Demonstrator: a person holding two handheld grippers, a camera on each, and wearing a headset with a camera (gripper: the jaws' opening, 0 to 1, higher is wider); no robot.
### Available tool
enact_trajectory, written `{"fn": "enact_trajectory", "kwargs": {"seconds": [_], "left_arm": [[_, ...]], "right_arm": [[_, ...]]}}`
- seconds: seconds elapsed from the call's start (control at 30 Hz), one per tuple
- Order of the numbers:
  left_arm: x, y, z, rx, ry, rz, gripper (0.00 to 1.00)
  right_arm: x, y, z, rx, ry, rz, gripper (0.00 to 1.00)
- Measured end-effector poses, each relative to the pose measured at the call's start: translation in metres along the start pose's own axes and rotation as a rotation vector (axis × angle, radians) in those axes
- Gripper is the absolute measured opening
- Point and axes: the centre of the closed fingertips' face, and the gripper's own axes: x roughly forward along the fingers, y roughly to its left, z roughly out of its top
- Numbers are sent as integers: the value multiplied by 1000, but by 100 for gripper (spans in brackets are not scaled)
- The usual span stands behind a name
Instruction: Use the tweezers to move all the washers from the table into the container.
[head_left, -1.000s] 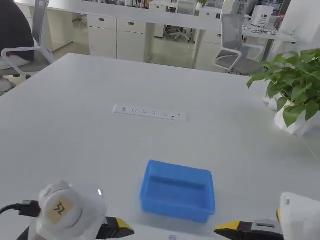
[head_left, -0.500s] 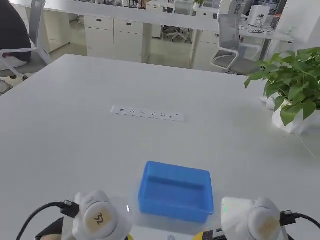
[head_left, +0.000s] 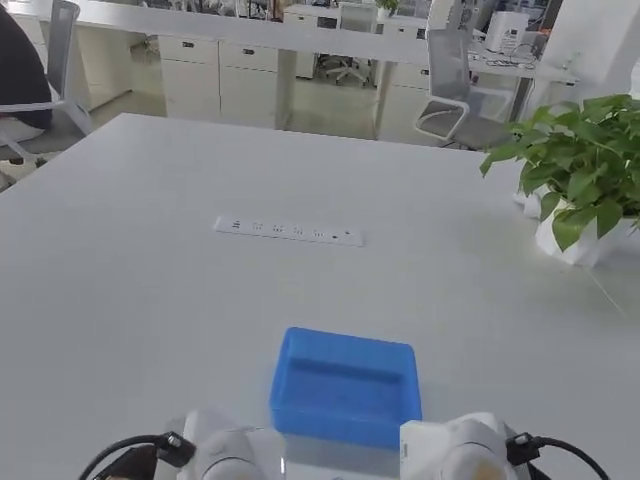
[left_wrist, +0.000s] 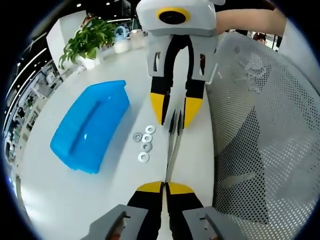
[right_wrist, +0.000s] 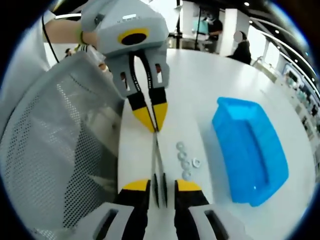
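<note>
Fingers of the left gripper (left_wrist: 165, 187) pressed together on one end of the tweezers (left_wrist: 171, 145). Right gripper (left_wrist: 173, 109) faces it, fingers apart, straddling the other end without clamping. Five washers (left_wrist: 144, 145) lie clustered on the white surface (left_wrist: 75, 190) — between the tweezers and the blue container (left_wrist: 90, 125).

No text, label, number or brand can be read on anything in these views.
</note>
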Motion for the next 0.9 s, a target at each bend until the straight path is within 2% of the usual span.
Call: {"fn": "enact_trajectory", "kwargs": {"seconds": [0.1, 0.17, 0.27, 0.47, 0.53, 0.57, 0.6, 0.77, 0.9], "left_arm": [[-1, 1, 1, 16, 0, -6, 0], [-6, 3, 5, 28, -10, 8, 0], [-19, 2, 16, 47, -50, 11, 0], [-42, -2, 34, 63, -94, 22, 0], [-50, -4, 40, 71, -102, 29, 0], [-54, -6, 44, 72, -107, 34, 0], [-56, -9, 46, 78, -108, 36, 0], [-68, -17, 53, 136, -95, 77, 0], [-77, -19, 60, 128, -114, 94, 0]], "right_arm": [[2, -1, -3, -12, 8, -6, 15], [2, -2, -4, -16, 5, -10, 15], [0, -2, 0, -17, -26, -18, 15], [0, -4, 6, -48, -53, -41, 11], [1, -3, 9, -65, -61, -45, 10], [2, -4, 11, -109, -59, -51, 9], [3, -5, 12, -146, -52, -58, 8], [7, -3, 25, -172, -82, -66, 8], [8, -6, 34, -187, -109, -82, 8]]}}
